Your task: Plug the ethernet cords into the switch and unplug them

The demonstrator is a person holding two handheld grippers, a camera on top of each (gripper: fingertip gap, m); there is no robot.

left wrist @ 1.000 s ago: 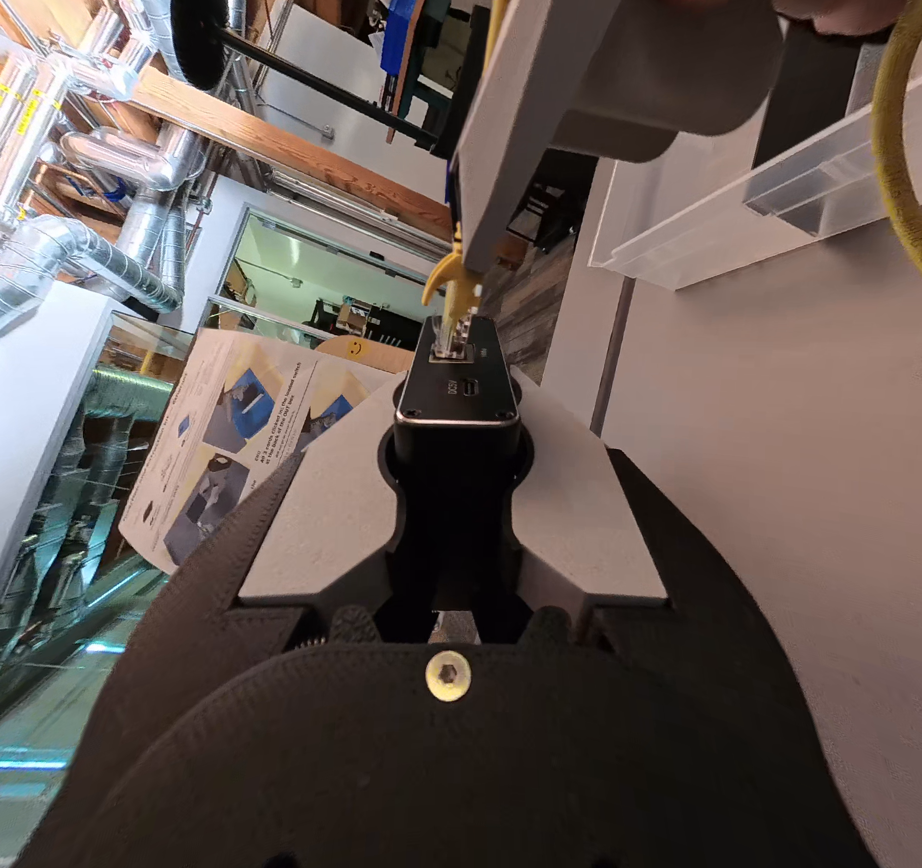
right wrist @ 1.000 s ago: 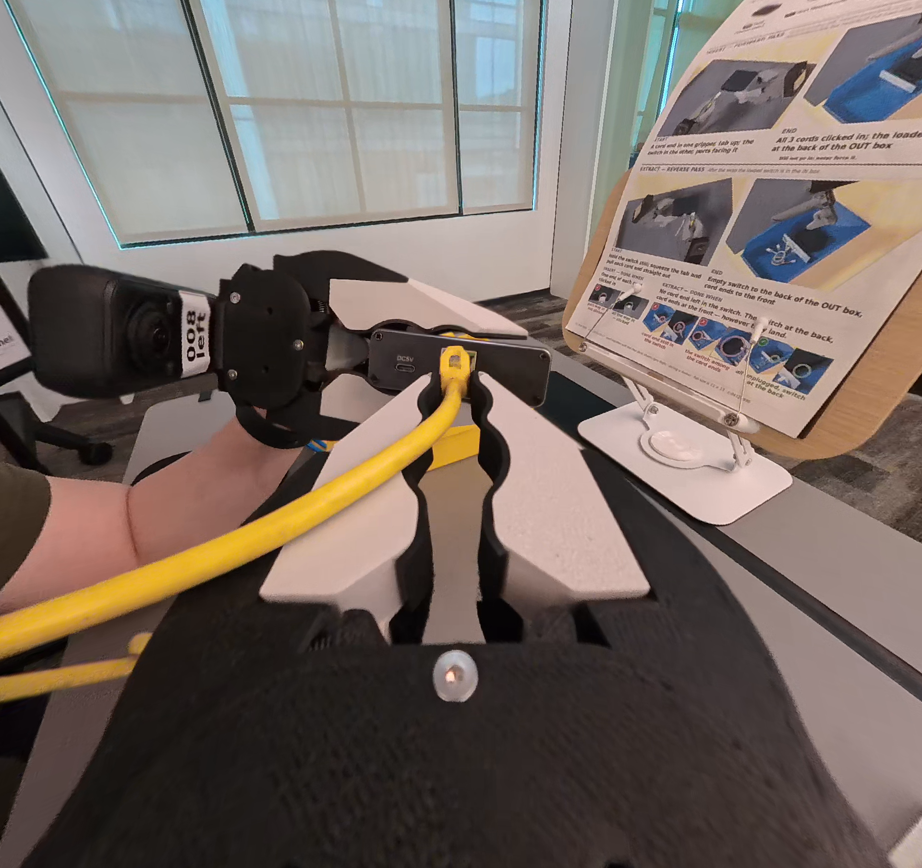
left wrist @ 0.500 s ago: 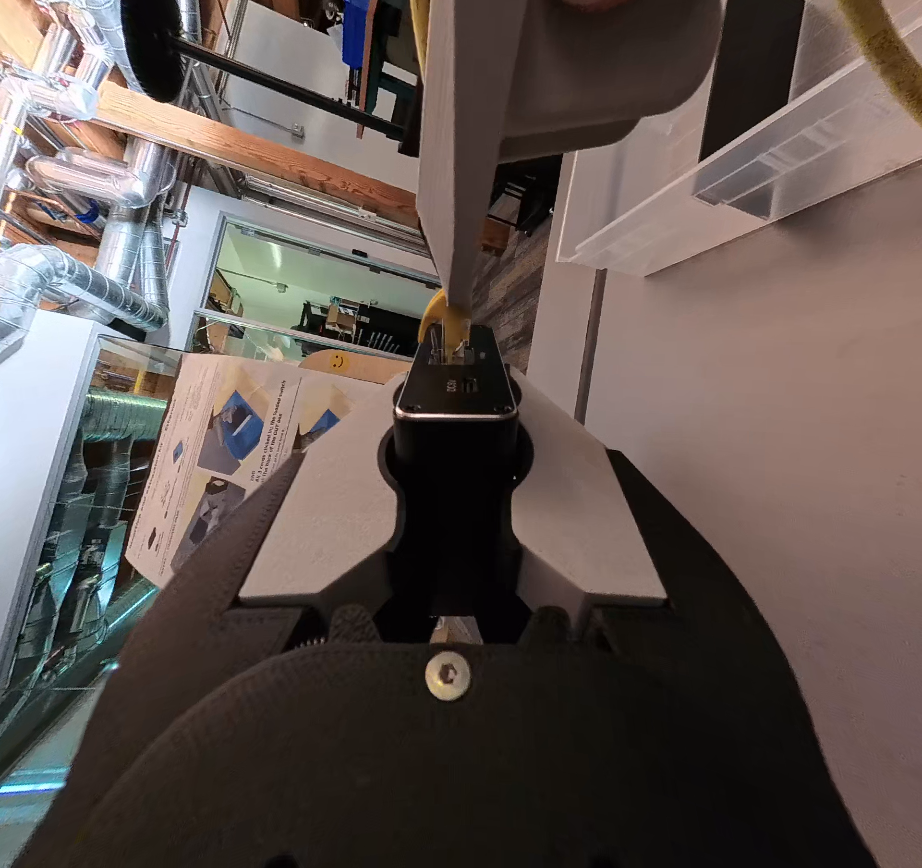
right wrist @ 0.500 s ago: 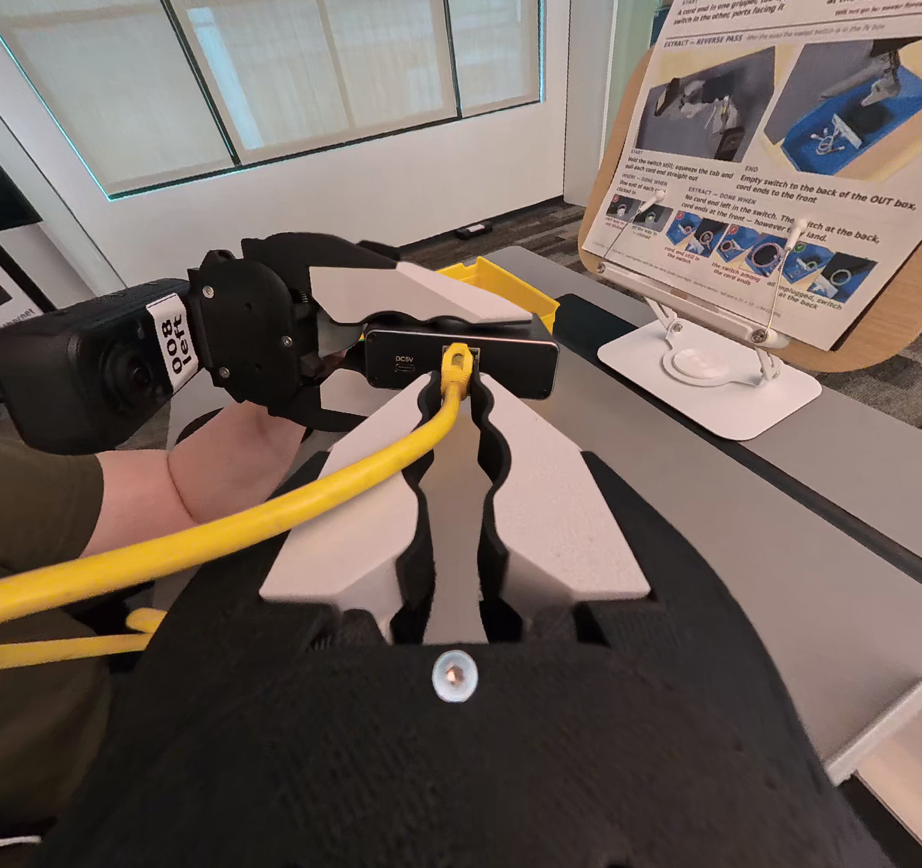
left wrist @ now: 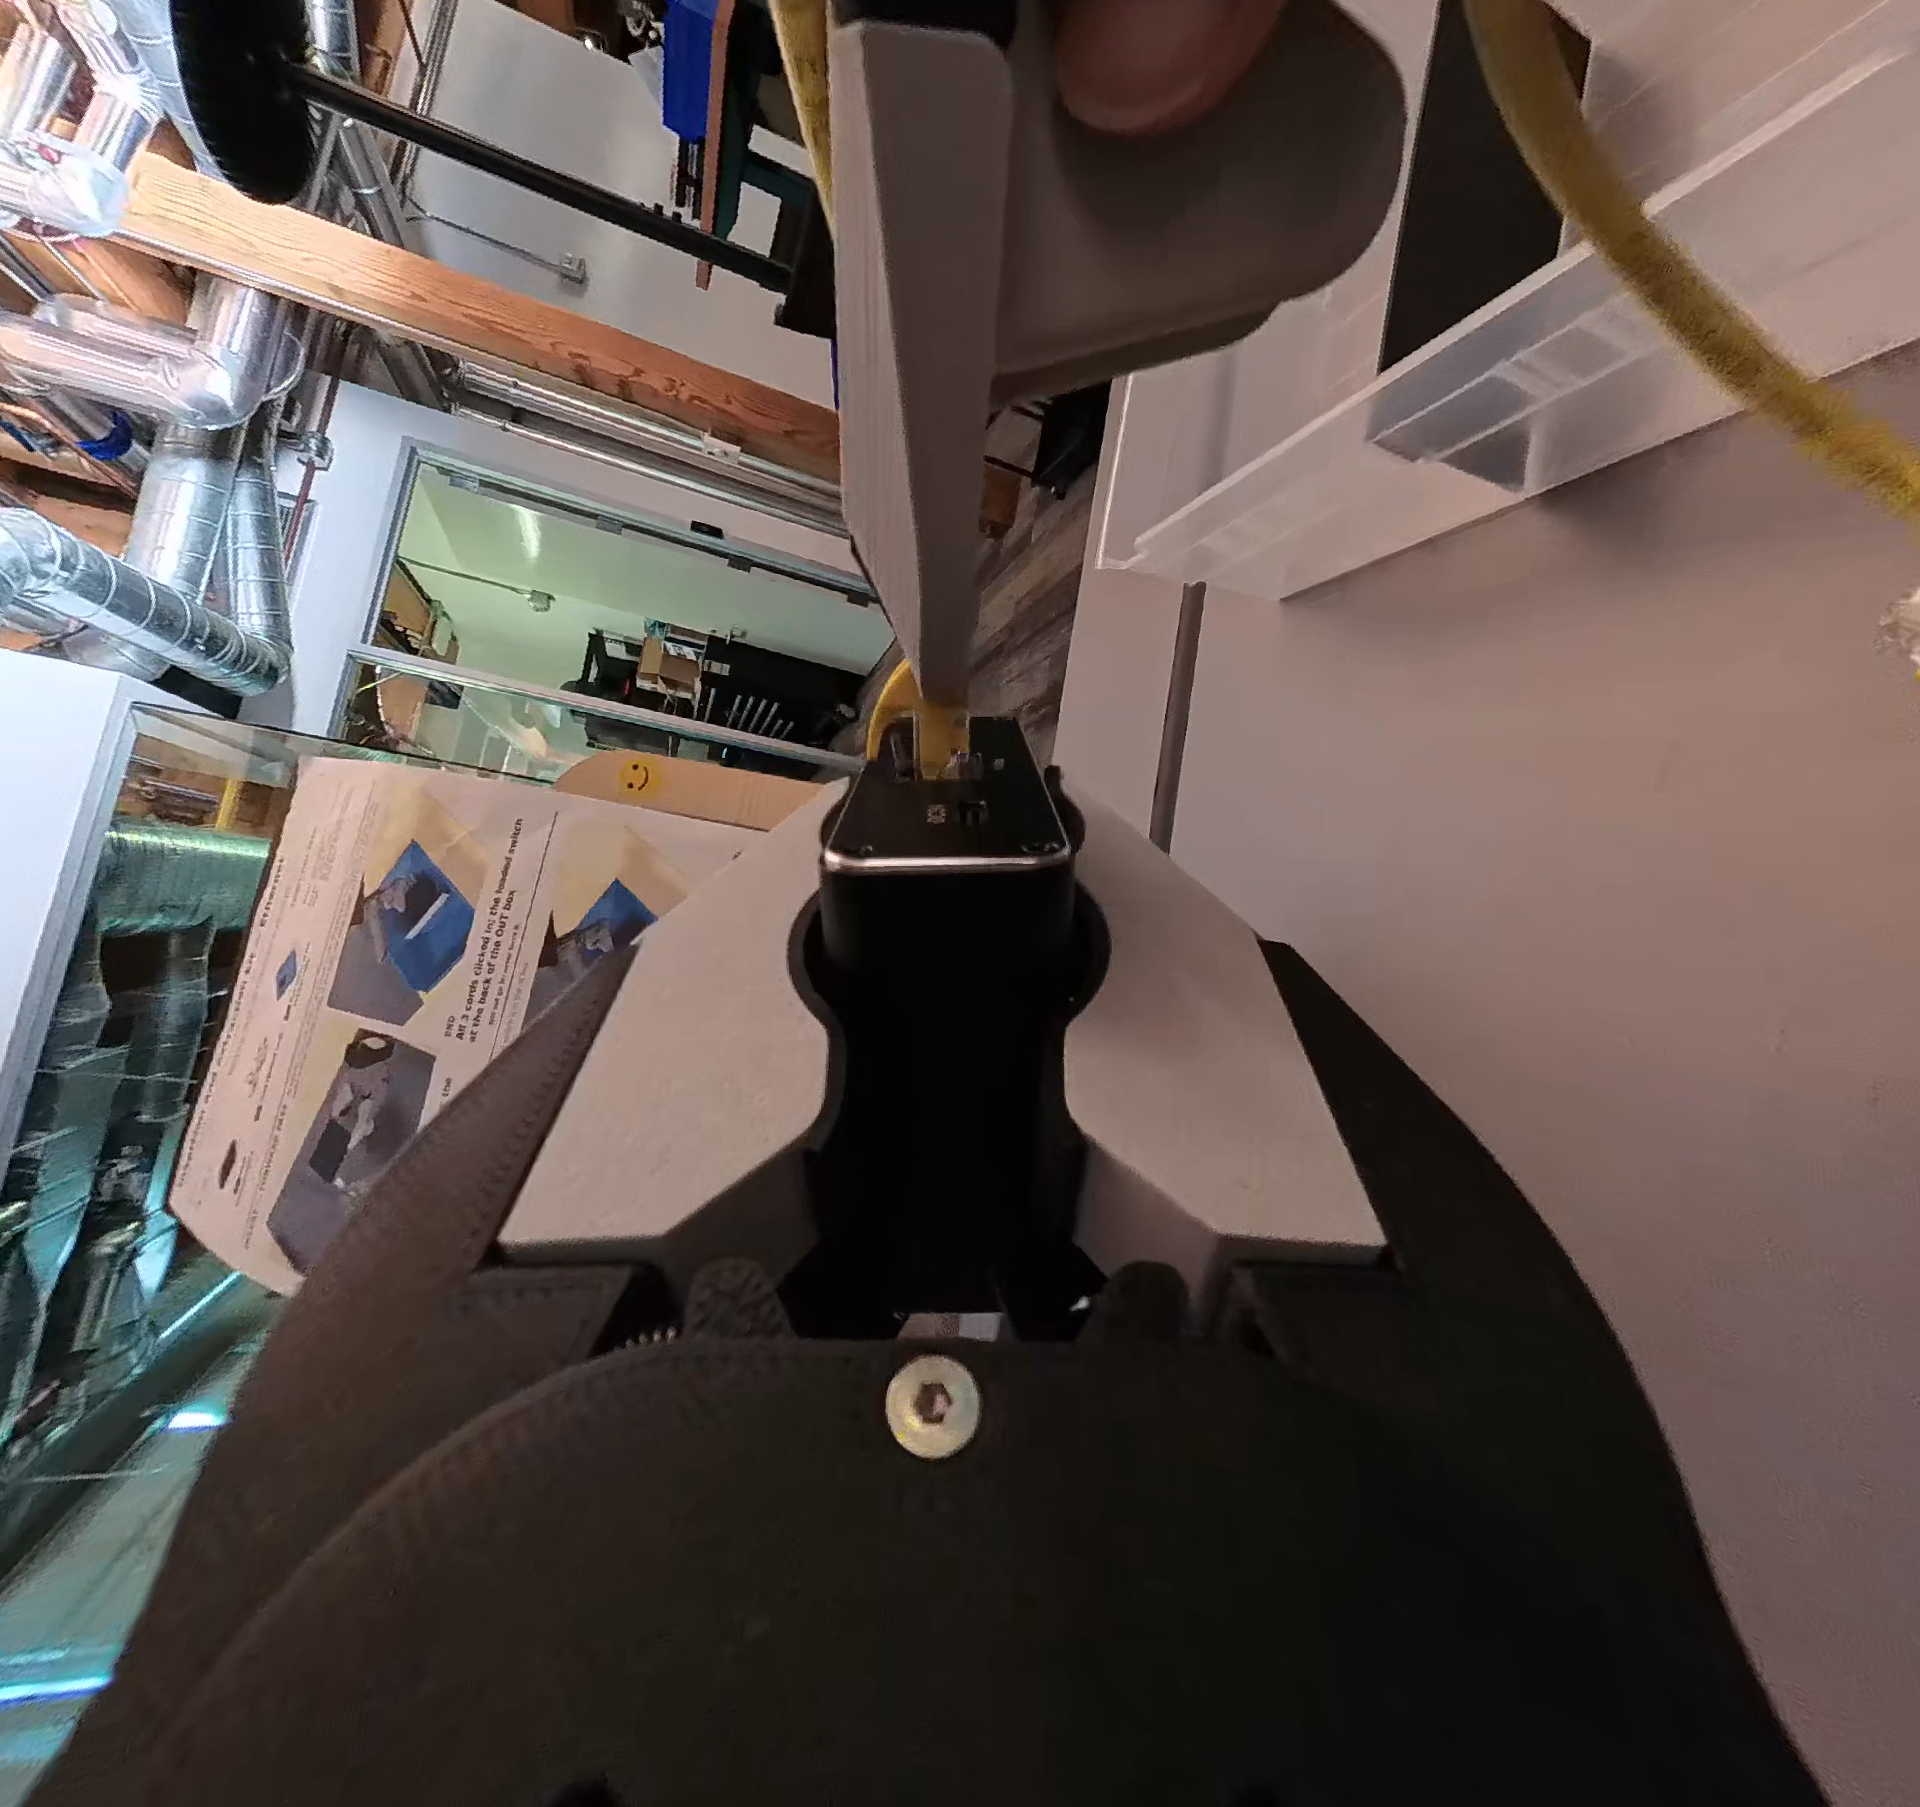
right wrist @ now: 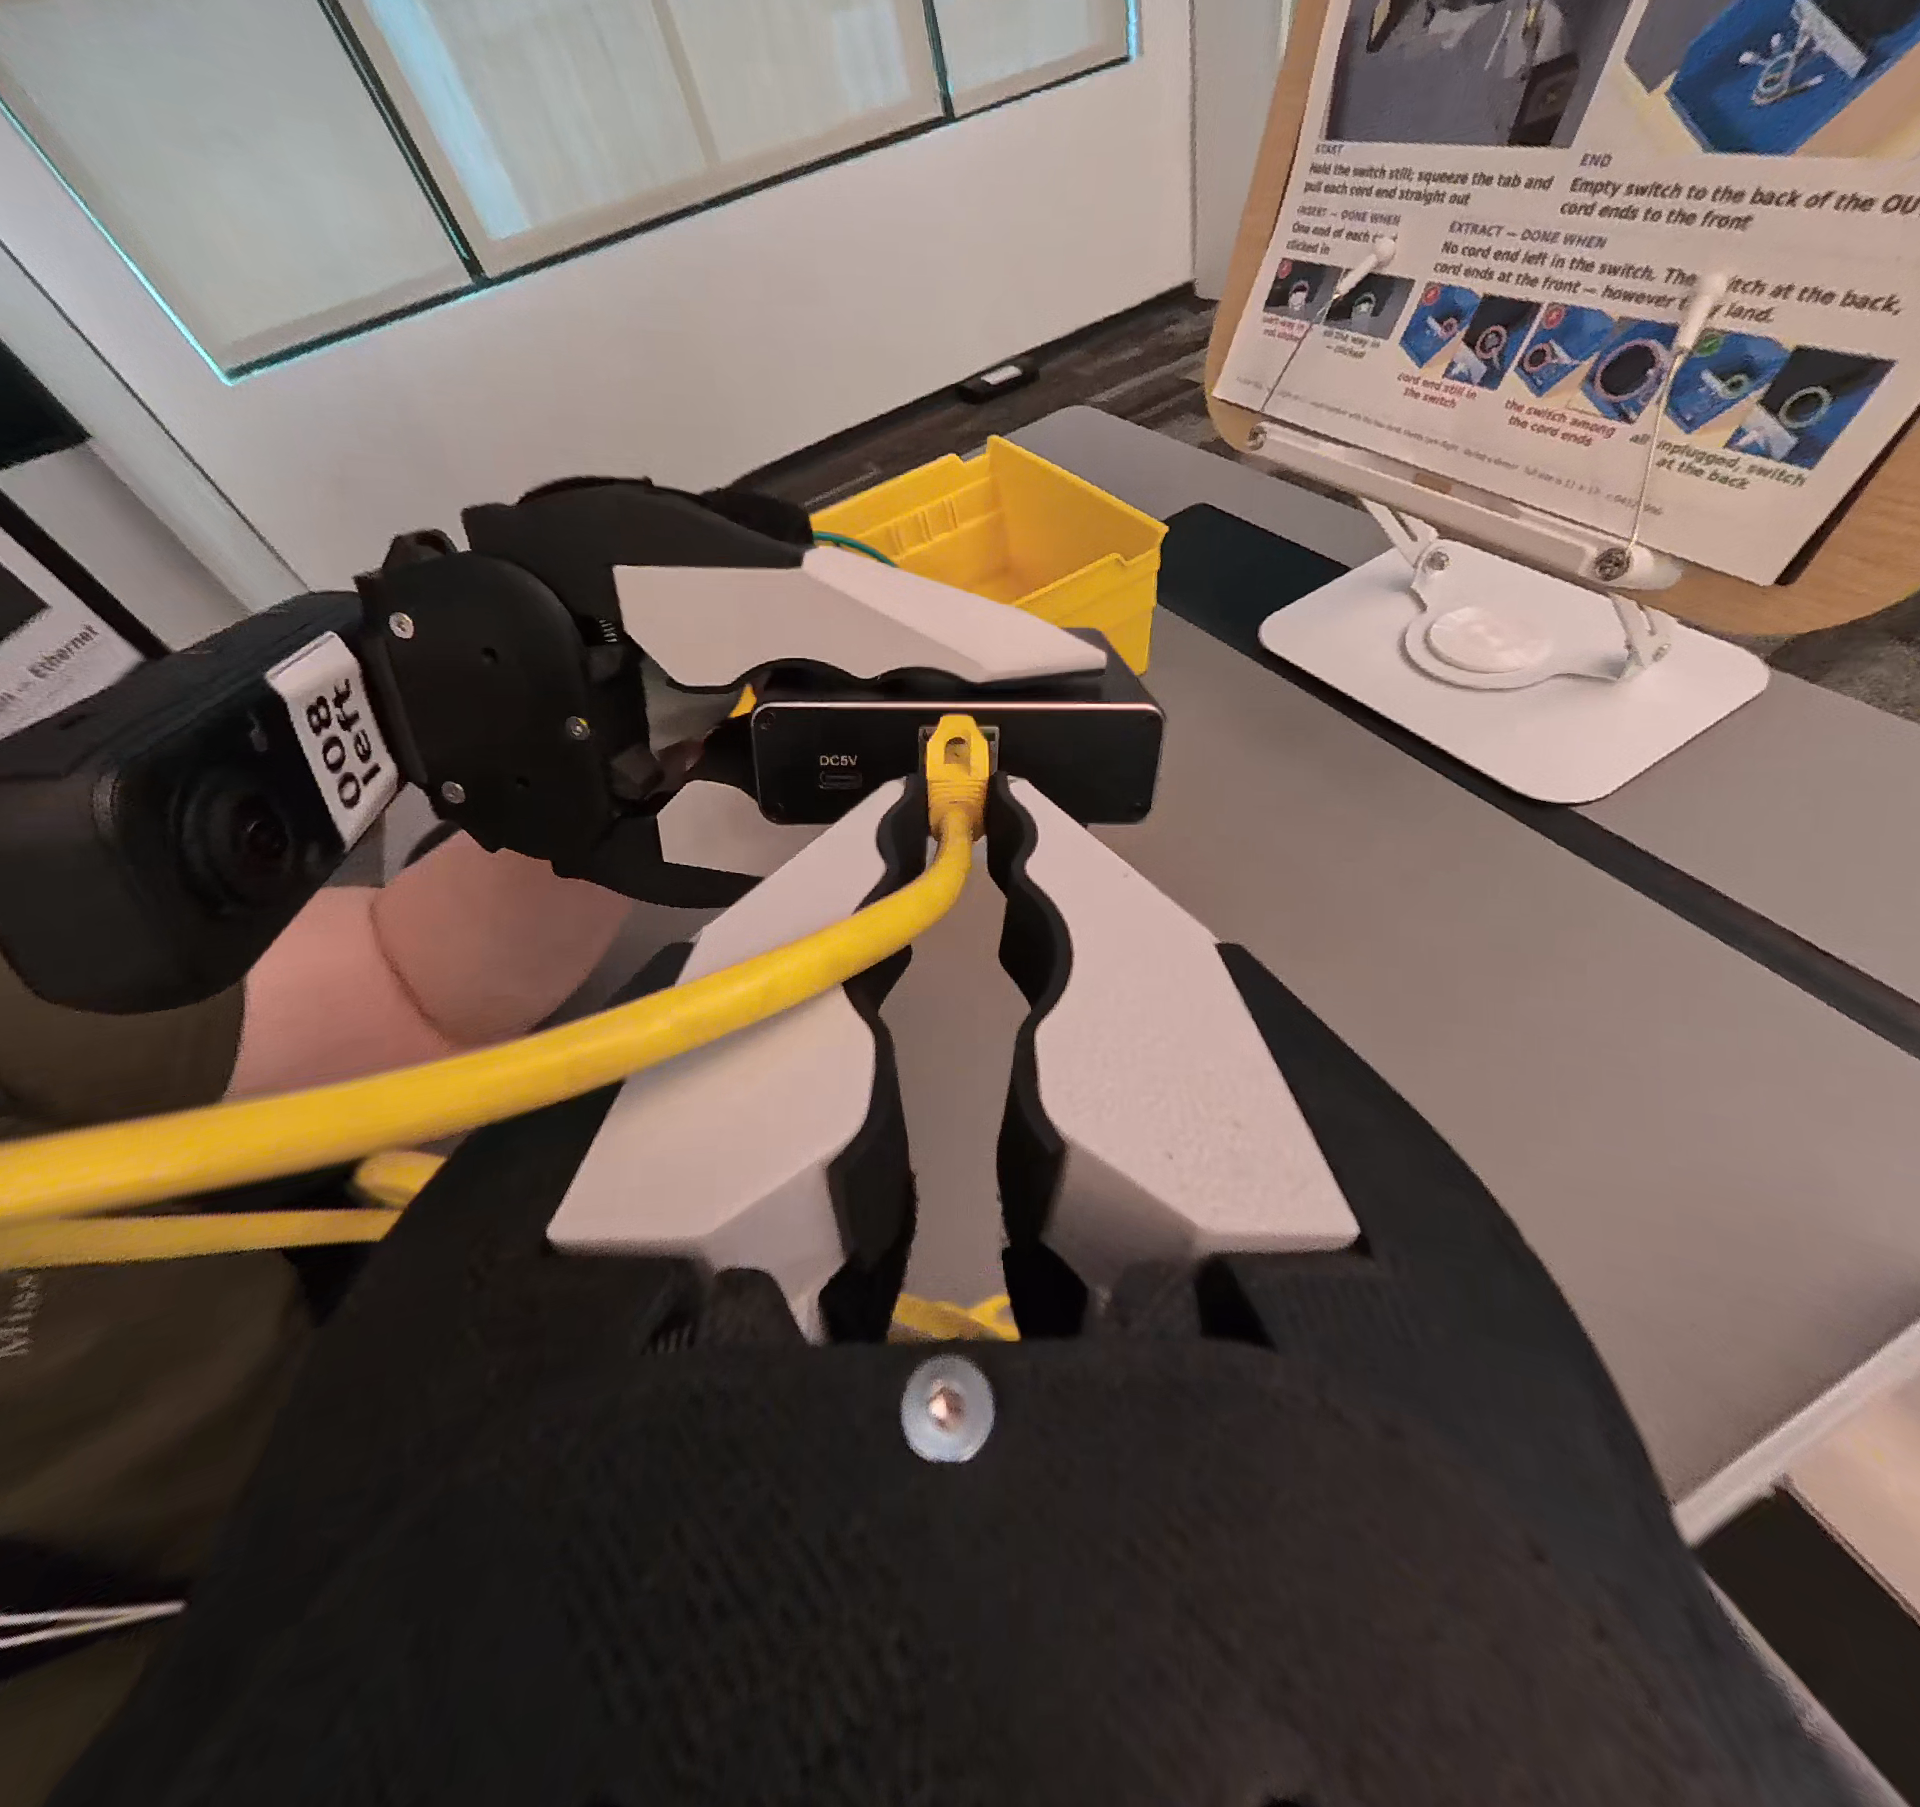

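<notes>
My left gripper [left wrist: 948,874] is shut on a black switch [left wrist: 945,926] and holds it above the grey table. The switch's port side faces my right gripper [right wrist: 954,807]. The right gripper is shut on the yellow plug [right wrist: 954,770] of a yellow ethernet cord [right wrist: 623,1040]. The plug sits in a port of the switch [right wrist: 1070,770]. In the left wrist view the right gripper's finger [left wrist: 914,407] comes down onto the plug [left wrist: 940,734]. The left gripper [right wrist: 831,656] shows in the right wrist view, level, clamping the switch from the left.
A yellow bin [right wrist: 1039,542] stands just behind the switch. An instruction board [right wrist: 1558,303] on a white stand [right wrist: 1507,677] is at the back right. A clear plastic tray [left wrist: 1558,407] lies beyond. The grey table [right wrist: 1455,1030] spreads to the right.
Both grippers have moved together, lower and closer over the table, and the yellow bin has come into view. The plug has stayed at the switch's port and both grips hold.
</notes>
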